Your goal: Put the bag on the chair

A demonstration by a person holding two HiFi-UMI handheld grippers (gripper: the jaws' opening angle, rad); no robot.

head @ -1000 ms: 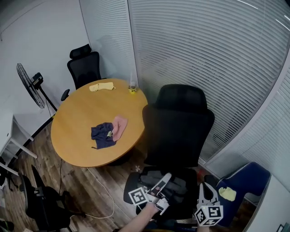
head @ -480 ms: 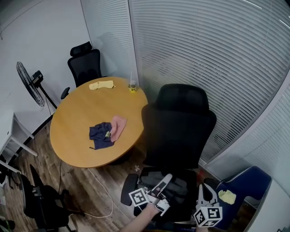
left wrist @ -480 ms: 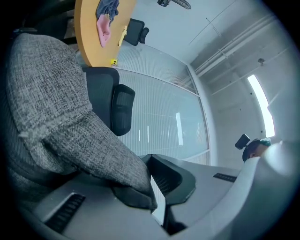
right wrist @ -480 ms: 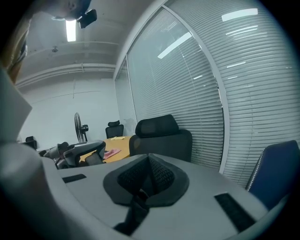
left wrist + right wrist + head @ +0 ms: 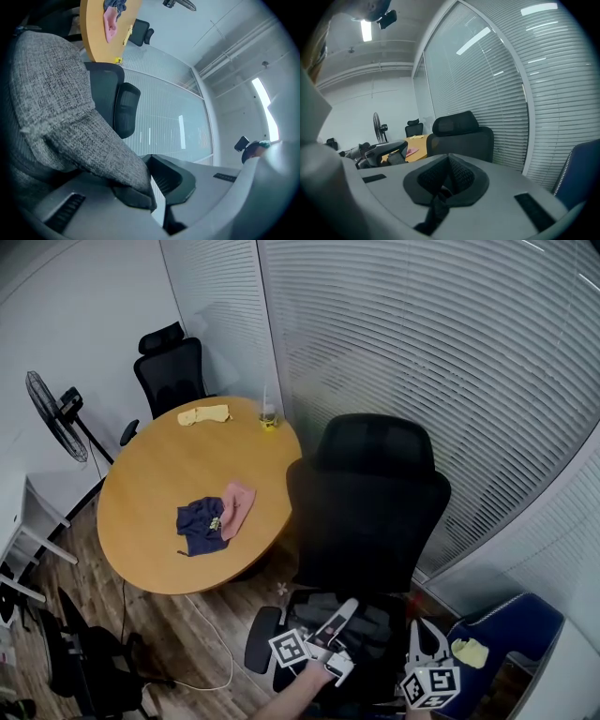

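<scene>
Both sets of my fingers are closed. The left gripper (image 5: 149, 159) clamps a fold of the grey woven fabric bag (image 5: 61, 93). The right gripper (image 5: 449, 157) is pinched together on what looks like a thin black strap (image 5: 433, 211). The bag sits over the seat of the near black high-backed office chair (image 5: 370, 493), just right of the round wooden surface (image 5: 150, 474), which carries a dark blue cloth (image 5: 199, 526) and a pink cloth (image 5: 239, 507).

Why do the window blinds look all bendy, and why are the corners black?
Head view: the wide lens bows the blinds into curves. Left gripper view: dark round rim, and the close grey bag looks huge. Right gripper view: the ceiling light glares white.
</scene>
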